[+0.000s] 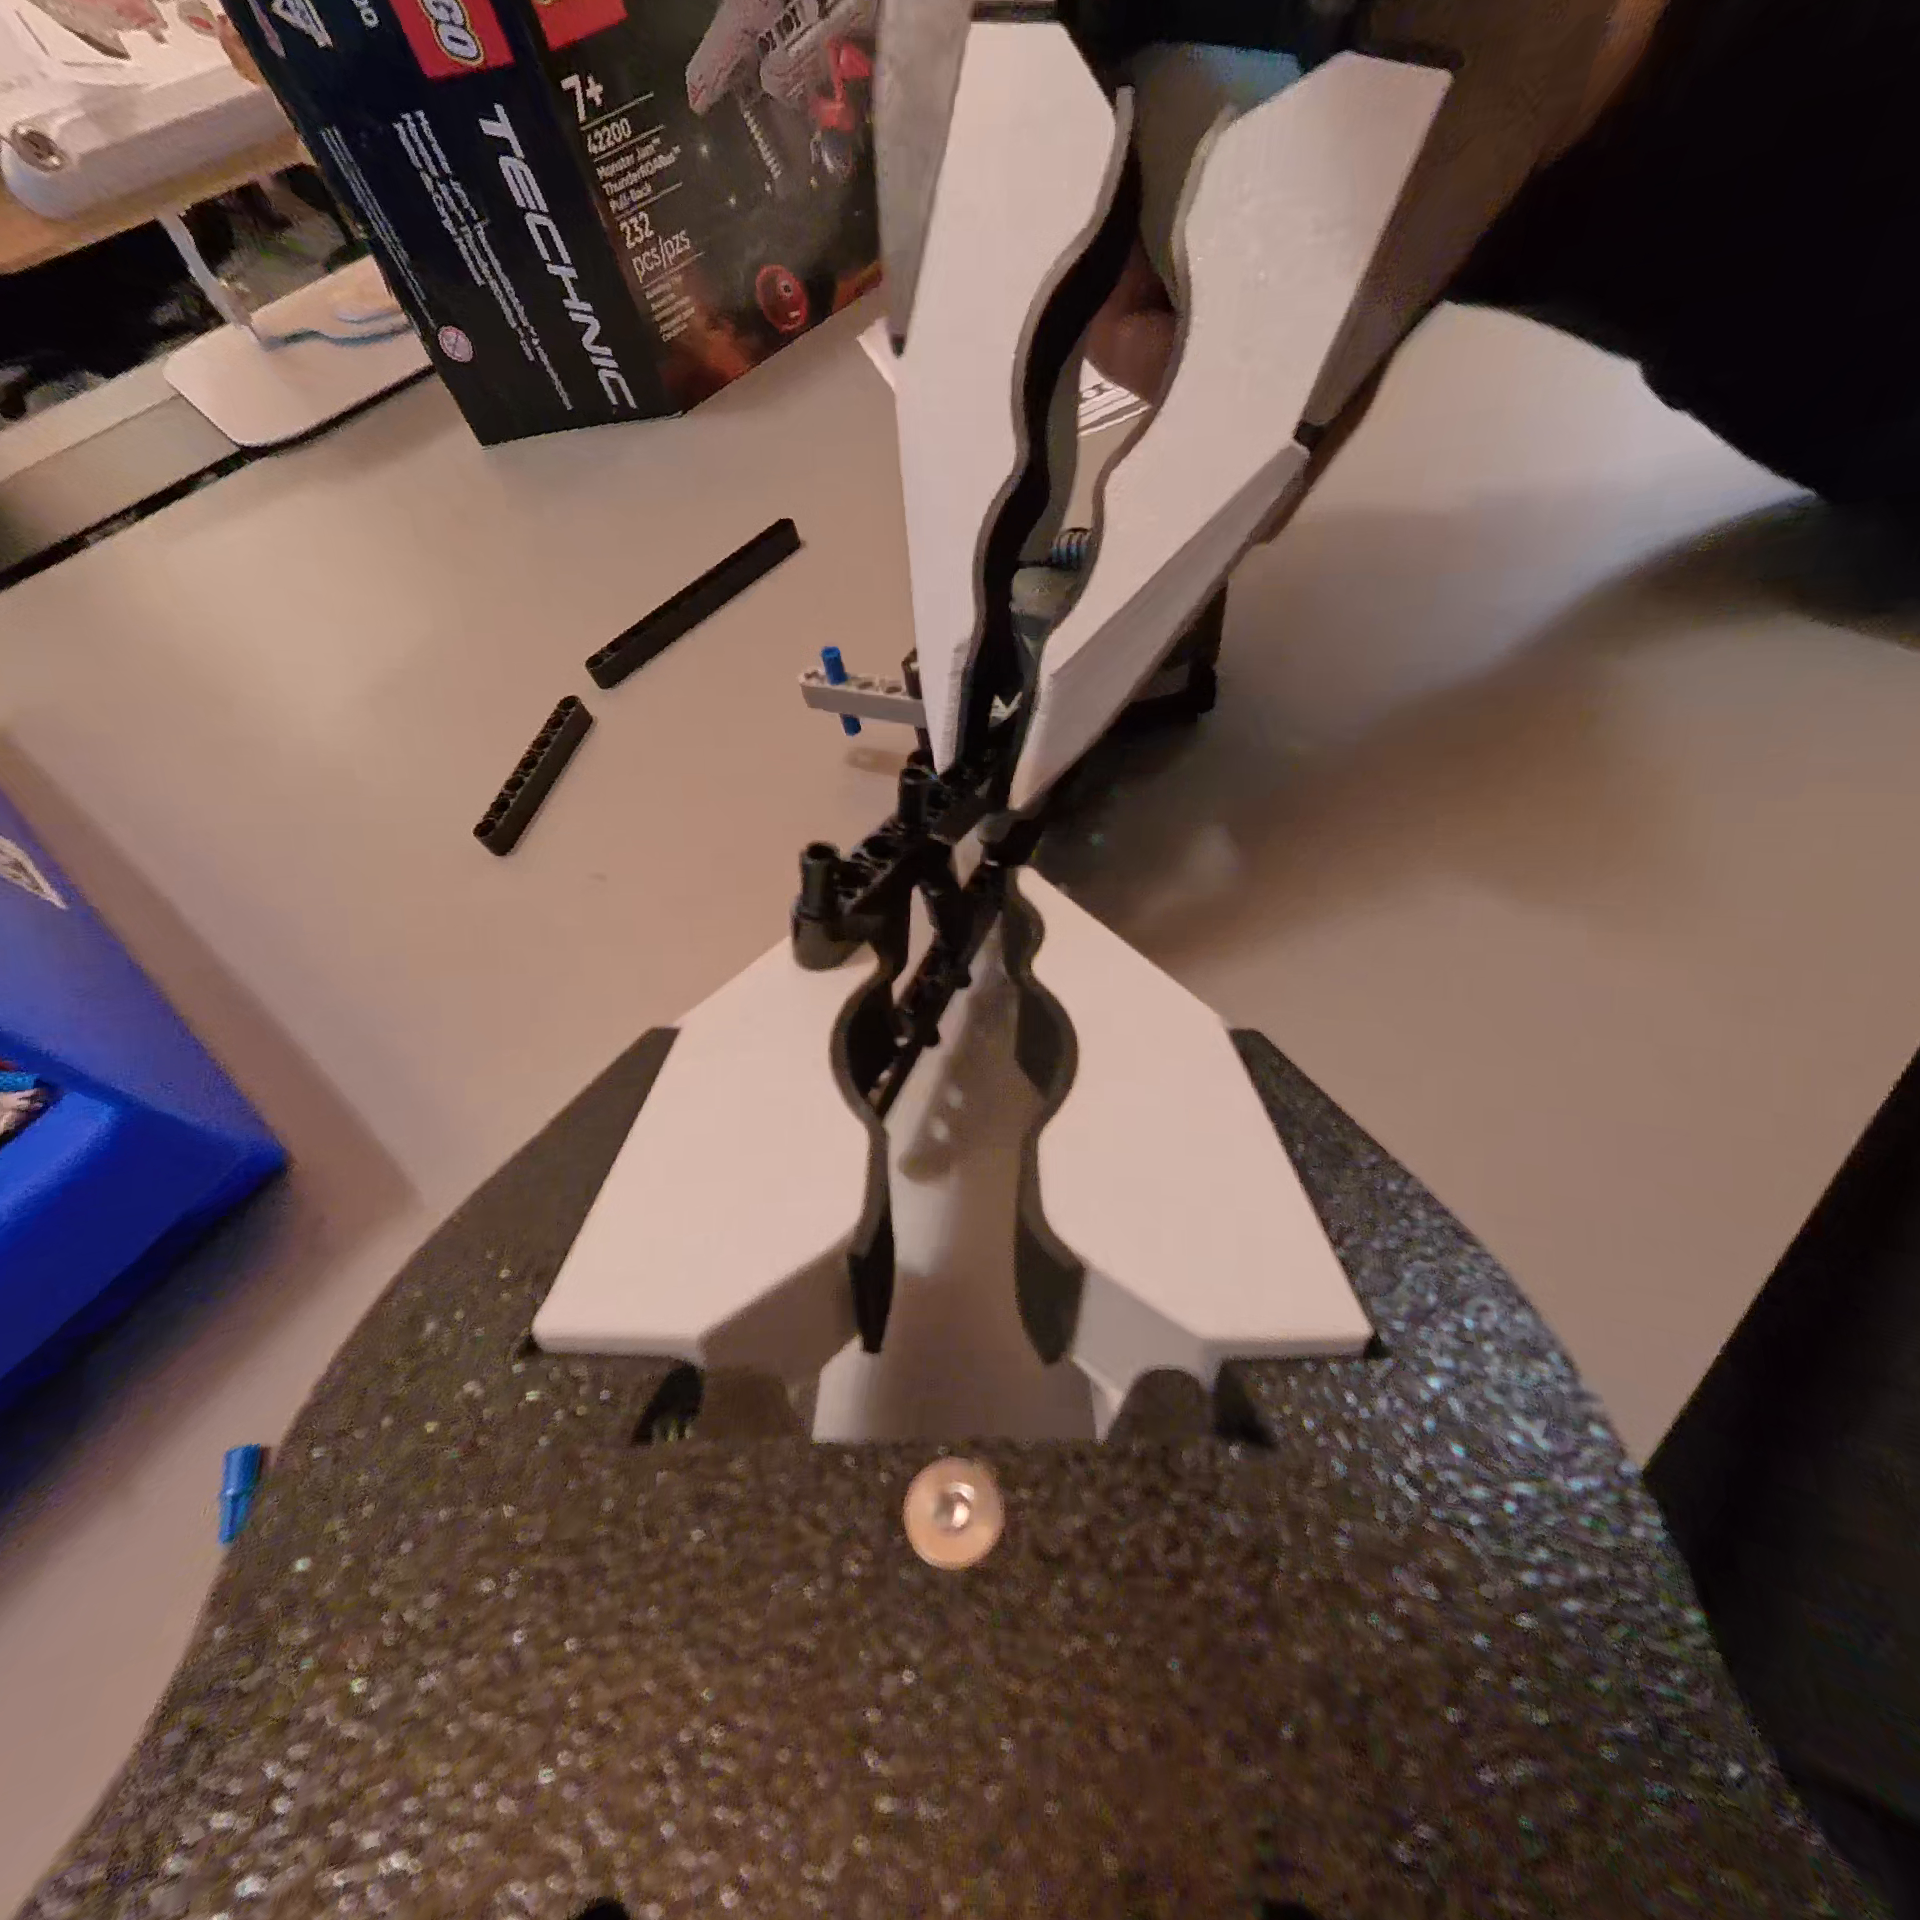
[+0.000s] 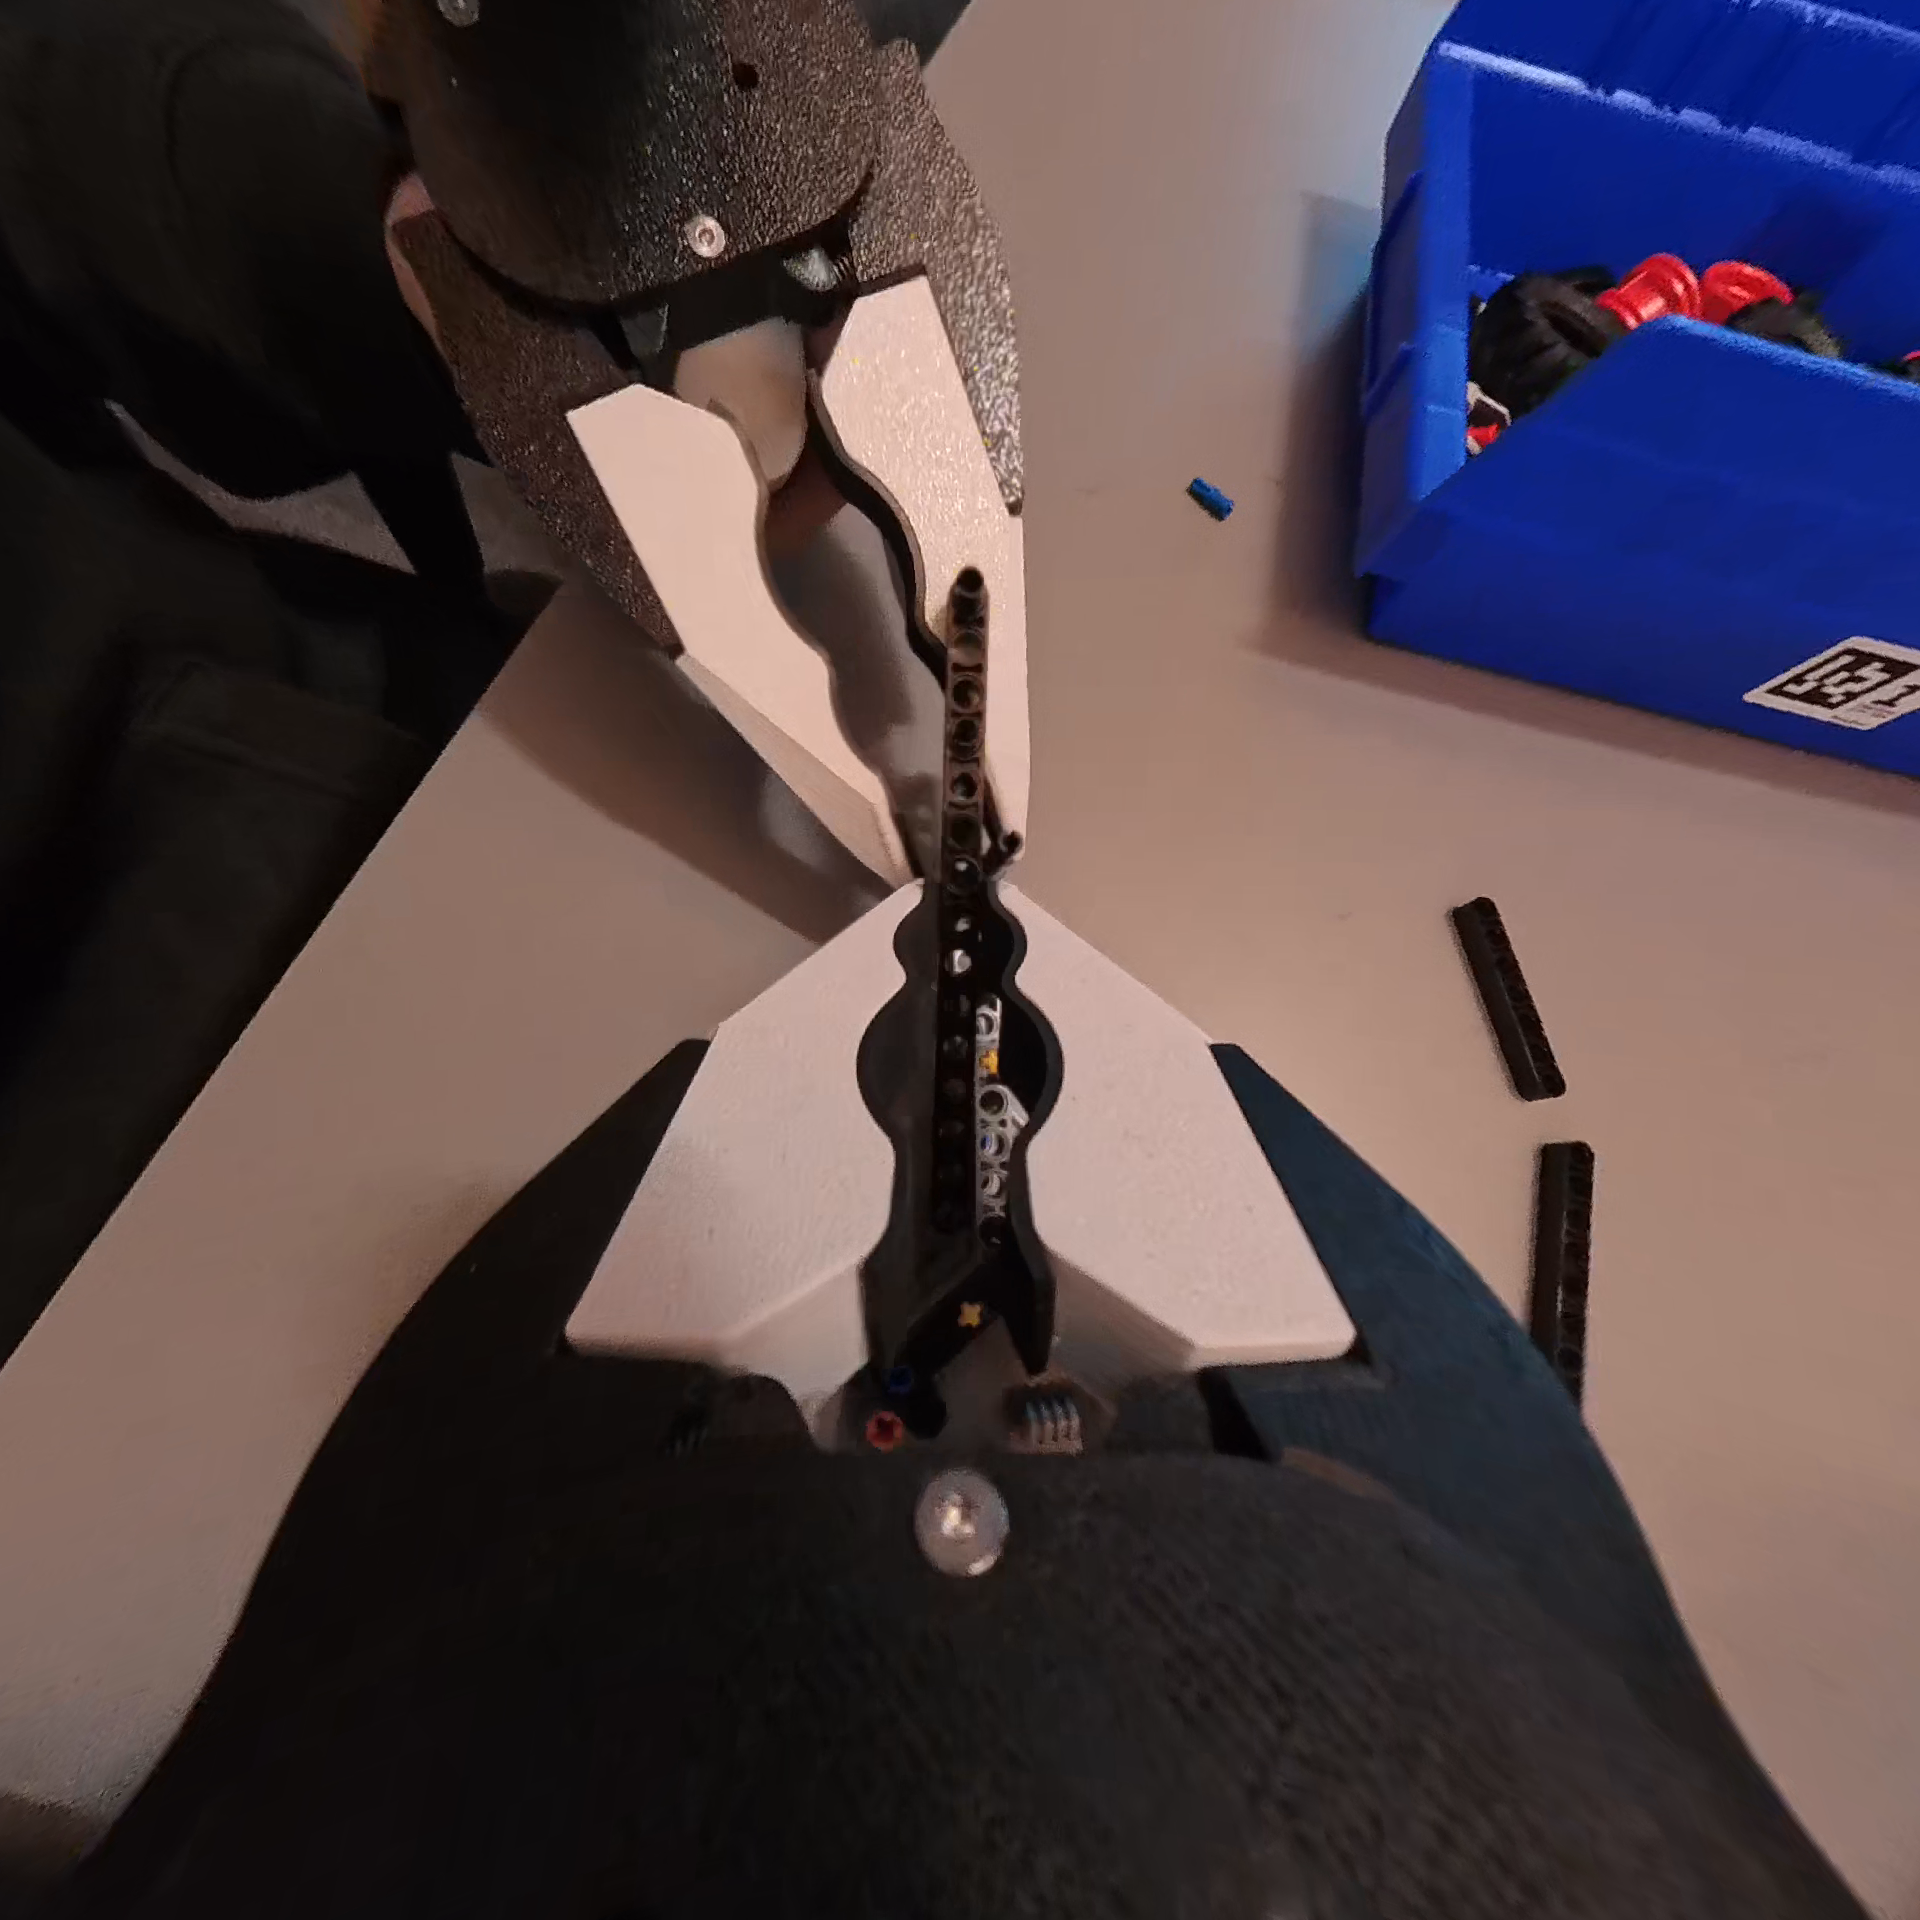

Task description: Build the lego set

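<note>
A black lego assembly (image 1: 873, 862) of long holed beams is held between both grippers above the table. My left gripper (image 1: 925, 914) is shut on its near end, with one beam running back between the white fingers. My right gripper (image 1: 982, 790) comes down from above and meets it tip to tip. In the right wrist view, my right gripper (image 2: 961, 899) is shut on the assembly (image 2: 964, 727), which includes a stickered panel deep between the fingers. One beam sticks out past the tips, along a finger of the left gripper (image 2: 956, 857).
Two loose black beams (image 1: 691, 603) (image 1: 532, 774) lie on the table, also in the right wrist view (image 2: 1507, 997) (image 2: 1564, 1247). A grey beam with a blue pin (image 1: 852, 686), a loose blue pin (image 2: 1210, 499), a blue parts bin (image 2: 1662, 468) and the set's box (image 1: 540, 260) are nearby. The table edge (image 2: 312, 935) is close. Left and right tips are no more than a few centimetres apart.
</note>
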Tool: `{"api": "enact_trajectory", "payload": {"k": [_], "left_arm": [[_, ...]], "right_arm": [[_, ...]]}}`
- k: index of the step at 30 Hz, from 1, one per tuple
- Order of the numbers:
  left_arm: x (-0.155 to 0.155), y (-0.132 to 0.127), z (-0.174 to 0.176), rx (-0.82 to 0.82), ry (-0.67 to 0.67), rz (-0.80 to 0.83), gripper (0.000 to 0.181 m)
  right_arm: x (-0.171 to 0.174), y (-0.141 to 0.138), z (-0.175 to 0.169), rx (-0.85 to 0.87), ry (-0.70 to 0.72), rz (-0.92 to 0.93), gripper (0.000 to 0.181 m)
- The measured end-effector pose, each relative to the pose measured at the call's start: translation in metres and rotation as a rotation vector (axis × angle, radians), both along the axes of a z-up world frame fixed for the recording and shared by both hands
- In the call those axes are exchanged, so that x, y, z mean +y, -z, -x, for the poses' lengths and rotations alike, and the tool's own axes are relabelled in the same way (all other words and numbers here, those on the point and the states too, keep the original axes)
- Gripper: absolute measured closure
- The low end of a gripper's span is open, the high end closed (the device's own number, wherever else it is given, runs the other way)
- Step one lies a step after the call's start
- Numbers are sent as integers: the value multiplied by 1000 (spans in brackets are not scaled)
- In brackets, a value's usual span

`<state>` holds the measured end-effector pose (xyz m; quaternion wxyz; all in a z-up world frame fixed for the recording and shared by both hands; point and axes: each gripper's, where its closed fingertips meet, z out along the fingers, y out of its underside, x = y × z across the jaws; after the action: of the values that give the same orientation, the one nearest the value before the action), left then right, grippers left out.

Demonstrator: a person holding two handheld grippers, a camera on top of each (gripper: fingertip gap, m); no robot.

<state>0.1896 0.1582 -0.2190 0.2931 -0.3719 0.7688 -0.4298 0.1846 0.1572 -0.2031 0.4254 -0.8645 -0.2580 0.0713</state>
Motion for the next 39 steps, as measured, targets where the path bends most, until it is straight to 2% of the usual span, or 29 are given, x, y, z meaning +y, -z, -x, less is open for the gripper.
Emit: {"api": "enact_trajectory", "payload": {"k": [3,5,7,9,13,16,18,21,24,26,30,32,34,39], "left_arm": [[13,-1,5,-13,-42,-18,153],[25,-11,6,-63,-72,-7,148],[26,-35,5,-173,-38,-5,149],[19,-47,4,-216,36,-38,149],[9,-45,-6,-147,158,3,147],[9,-31,-12,-52,231,48,152],[5,-29,-12,-31,299,79,170],[6,-27,-14,-27,355,74,175],[8,-23,-15,4,373,82,159],[9,-21,-13,8,384,67,164],[5,-28,-10,-1,379,130,158],[3,-24,-9,44,369,135,162],[4,-16,-9,76,343,76,176],[2,-16,-6,79,313,2,176]], "right_arm": [[-2,-3,-4,-28,-19,25,177],[-5,-4,-8,-56,-26,52,177],[-8,-7,-9,-64,-50,76,177],[-5,-8,-17,-96,-36,95,177],[1,-6,-20,-99,-40,102,177],[2,-7,-20,-95,-36,84,177],[3,-6,-22,-88,-23,74,177],[4,-5,-22,-77,-18,66,177],[6,-4,-21,-73,-17,71,177],[6,-3,-20,-66,-26,78,177],[6,1,-16,-59,-53,102,177],[8,1,-15,-59,-63,102,177],[8,2,-13,-63,-74,110,177],[2,5,-13,-93,-111,104,177]]}}
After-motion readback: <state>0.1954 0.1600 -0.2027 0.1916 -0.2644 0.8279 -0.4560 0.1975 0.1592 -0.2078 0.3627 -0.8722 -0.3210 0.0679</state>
